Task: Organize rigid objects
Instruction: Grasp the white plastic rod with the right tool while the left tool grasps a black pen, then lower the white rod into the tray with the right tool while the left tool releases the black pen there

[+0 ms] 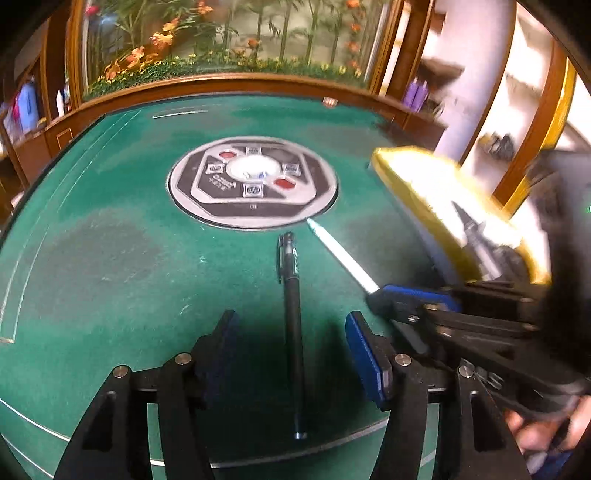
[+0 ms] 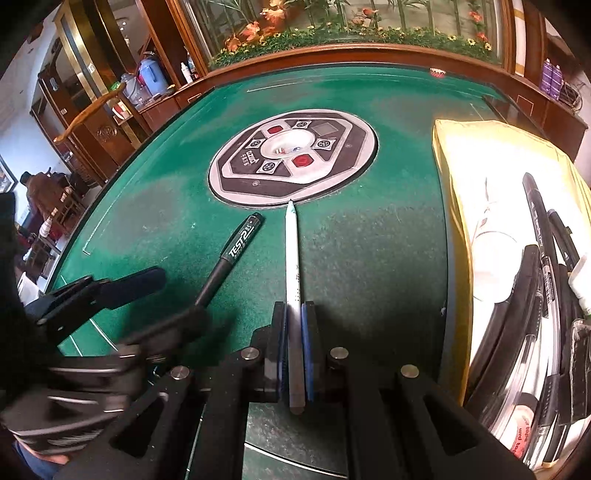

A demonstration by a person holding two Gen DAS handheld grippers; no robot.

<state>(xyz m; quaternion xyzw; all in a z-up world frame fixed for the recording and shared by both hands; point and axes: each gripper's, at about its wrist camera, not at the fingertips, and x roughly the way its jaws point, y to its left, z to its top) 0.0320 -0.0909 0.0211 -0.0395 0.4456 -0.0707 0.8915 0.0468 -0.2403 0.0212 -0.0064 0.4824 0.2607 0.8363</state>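
We hold a gripper in each hand over a green felt table (image 2: 369, 236) with a round grey and black control panel (image 2: 293, 157) set into its middle. Our right gripper (image 2: 294, 332) has its blue pads pressed together on a white pen (image 2: 293, 266), pinching it near its back end; the pen runs straight toward twelve o'clock in the right wrist view, and its tip lies at the panel's near rim. In the left wrist view the same white pen (image 1: 341, 254) slants out from our right gripper (image 1: 384, 295) toward ten o'clock. Our left gripper (image 1: 291, 339) stands spread, its two blue pads well apart on either side of a black pen (image 1: 293, 317) that lies flat on the felt between them, touched by neither pad. That black pen points toward twelve o'clock in the left wrist view, capped end near the panel; in the right wrist view the black pen (image 2: 236, 251), printed with "TEST 2", lies at ten o'clock from our right gripper, just beside the white pen, and slants toward one o'clock, with our left gripper (image 2: 147, 302) over its lower end. At three o'clock in the right wrist view sits a yellow-rimmed box (image 2: 454, 192), its pale inside washed out by glare, and several black pens (image 2: 535, 229) lie in it along its right side. Behind the table runs a wooden ledge (image 2: 332, 55) with artificial flowers and greenery (image 2: 332, 29).
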